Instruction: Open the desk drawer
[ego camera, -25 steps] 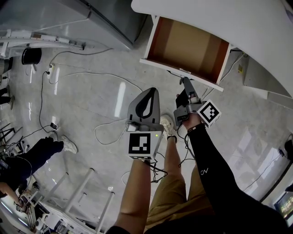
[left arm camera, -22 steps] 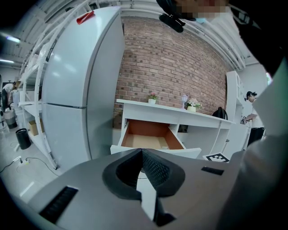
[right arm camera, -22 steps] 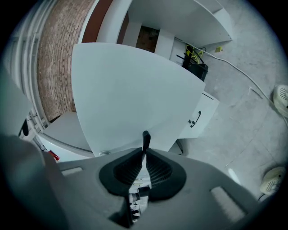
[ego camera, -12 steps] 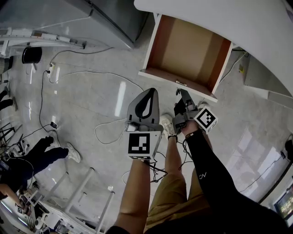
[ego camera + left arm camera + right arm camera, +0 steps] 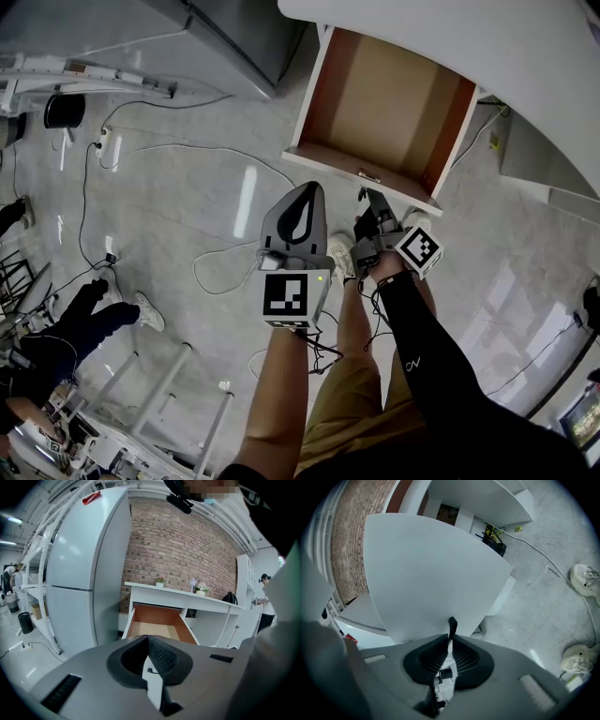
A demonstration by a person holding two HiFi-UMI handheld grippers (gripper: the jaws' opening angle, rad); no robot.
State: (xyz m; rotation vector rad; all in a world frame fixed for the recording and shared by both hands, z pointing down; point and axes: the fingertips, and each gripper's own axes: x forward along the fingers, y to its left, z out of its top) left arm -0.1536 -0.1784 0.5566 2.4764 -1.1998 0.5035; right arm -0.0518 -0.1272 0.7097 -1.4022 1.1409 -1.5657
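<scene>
The white desk [image 5: 487,47] has its drawer [image 5: 394,94] pulled well out, showing an empty brown inside. In the right gripper view the white drawer front [image 5: 431,573] fills the picture. My right gripper [image 5: 367,195] [image 5: 449,640] is shut on the small dark drawer handle [image 5: 452,626], which sticks up between its pads. My left gripper [image 5: 304,190] [image 5: 146,640] hangs over the floor to the left of the right one, shut on nothing. The left gripper view looks at the open drawer [image 5: 157,627] from the front.
A grey fridge [image 5: 216,37] [image 5: 84,573] stands left of the desk. Cables [image 5: 216,159] trail over the grey floor. My shoes [image 5: 343,258] are under the grippers. Another person [image 5: 84,314] and a white frame [image 5: 159,394] are at lower left. Small plants [image 5: 201,588] sit on the desk.
The drawer has slid further out of the desk toward me. My right gripper came back with it, still shut on the handle. The left gripper stayed where it was.
</scene>
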